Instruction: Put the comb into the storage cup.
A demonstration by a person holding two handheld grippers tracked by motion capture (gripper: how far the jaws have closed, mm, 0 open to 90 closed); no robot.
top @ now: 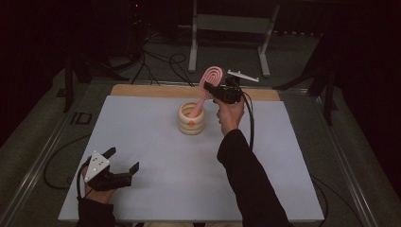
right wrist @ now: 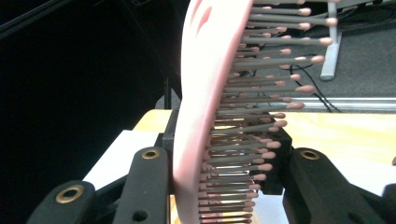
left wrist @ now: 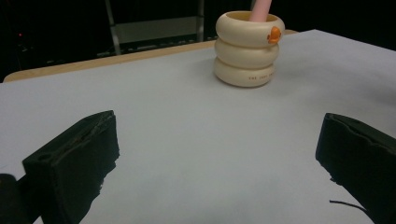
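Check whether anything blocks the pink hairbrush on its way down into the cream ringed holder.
Nothing visible does. The right tongs are clamped on the pink hairbrush, and its handle already reaches into the open mouth of the cream holder. The white mat around the holder is bare, and the left tongs rest far off, near the table's front edge.

Your right gripper (top: 213, 89) is raised at 12 o'clock over mid-table, forearm stretched up from the 6 o'clock edge, jaws clamped tight. Your left gripper (top: 124, 161) rests low at 8 o'clock, jaws spread wide, pointing toward 2 o'clock.
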